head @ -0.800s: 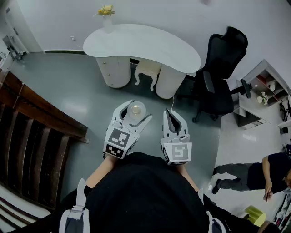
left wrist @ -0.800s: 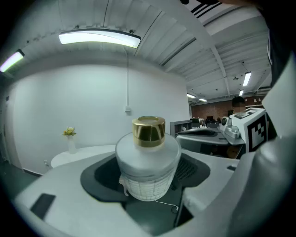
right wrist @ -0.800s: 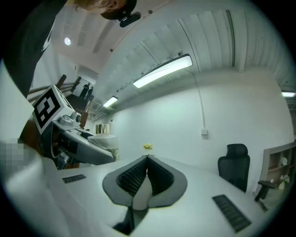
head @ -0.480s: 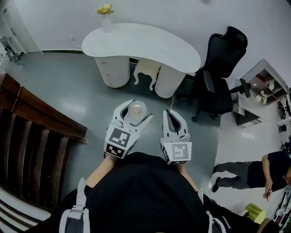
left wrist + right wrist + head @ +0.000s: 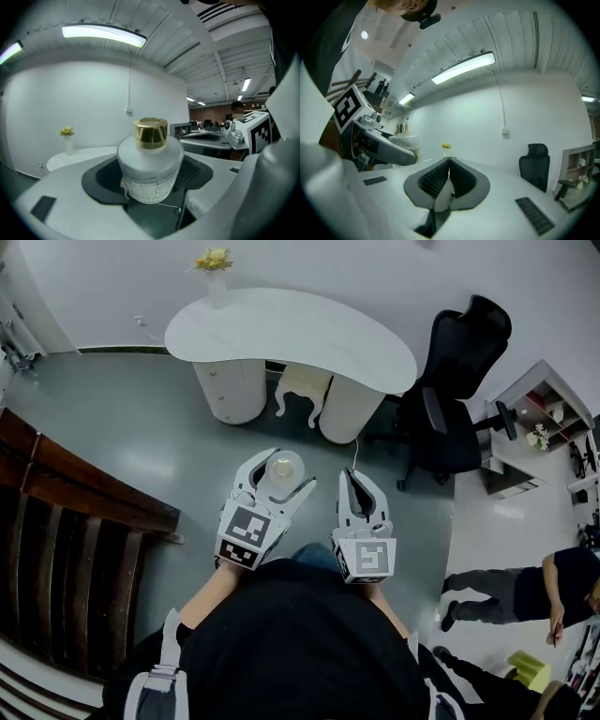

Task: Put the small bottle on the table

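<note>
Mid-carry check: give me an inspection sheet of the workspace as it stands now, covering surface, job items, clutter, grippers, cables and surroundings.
Surface: white curved table ahead, across the grey floor.
Job's things: small bottle with a gold cap, upright, not yet on the table.
Clutter: vase of yellow flowers at the table's far left end; nothing else seen on it.
Grippers: left gripper closed on the small bottle; right gripper shut and empty.
Cables: a cord runs up the wall from a socket box.
Surroundings: black office chair right of the table, shelf unit beyond it, dark wooden structure at left, a person standing at right.
</note>
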The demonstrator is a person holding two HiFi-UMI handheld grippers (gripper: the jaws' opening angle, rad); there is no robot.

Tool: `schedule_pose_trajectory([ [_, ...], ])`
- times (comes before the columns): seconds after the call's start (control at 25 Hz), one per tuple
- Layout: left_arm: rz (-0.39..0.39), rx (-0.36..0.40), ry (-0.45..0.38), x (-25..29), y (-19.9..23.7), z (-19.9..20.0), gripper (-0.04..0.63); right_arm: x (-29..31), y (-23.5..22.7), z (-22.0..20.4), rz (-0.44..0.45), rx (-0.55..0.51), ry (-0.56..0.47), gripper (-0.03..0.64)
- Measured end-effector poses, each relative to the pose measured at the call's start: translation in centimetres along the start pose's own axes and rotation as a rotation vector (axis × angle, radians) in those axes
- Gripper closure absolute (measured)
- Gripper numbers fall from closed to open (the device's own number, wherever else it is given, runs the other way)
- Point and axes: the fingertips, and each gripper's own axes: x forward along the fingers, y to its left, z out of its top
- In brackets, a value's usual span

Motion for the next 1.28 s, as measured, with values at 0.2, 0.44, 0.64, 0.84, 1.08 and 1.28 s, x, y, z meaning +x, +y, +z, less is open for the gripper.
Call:
schedule_pose_trajectory([
  [0.2, -0.005, -0.009, 0.003, 1.3, 1.0, -0.4, 0.262, 1.4, -0.5, -0.7, 0.000, 0.005, 0.005, 0.594],
  [0.44, -0.001, -0.014, 0.008, 4.3, 2.8, -0.4, 0.262, 4.8, -2.5, -1.3, 0.019, 0.007, -0.003, 0.594],
  [0.64, 0.012, -0.018, -0.006, 8.1, 4.7, 0.8, 0.262, 8.9, -5.2, -1.6, 0.051, 0.010, -0.011, 0.594],
  [0.84, 0.028, -0.031, -0.014, 12.2, 6.4, 1.7, 0.262, 12.6, -8.1, -2.4, 0.083, 0.024, -0.004, 0.594],
  [1.08, 0.058, -0.041, -0.010, 16.0, 7.7, 2.7, 0.262, 15.8, -11.6, -3.0, 0.113, 0.037, -0.006, 0.594],
  [1.28, 0.078, -0.068, -0.013, 18.9, 8.6, 3.3, 0.262, 17.8, -14.1, -3.7, 0.135, 0.054, -0.015, 0.594],
])
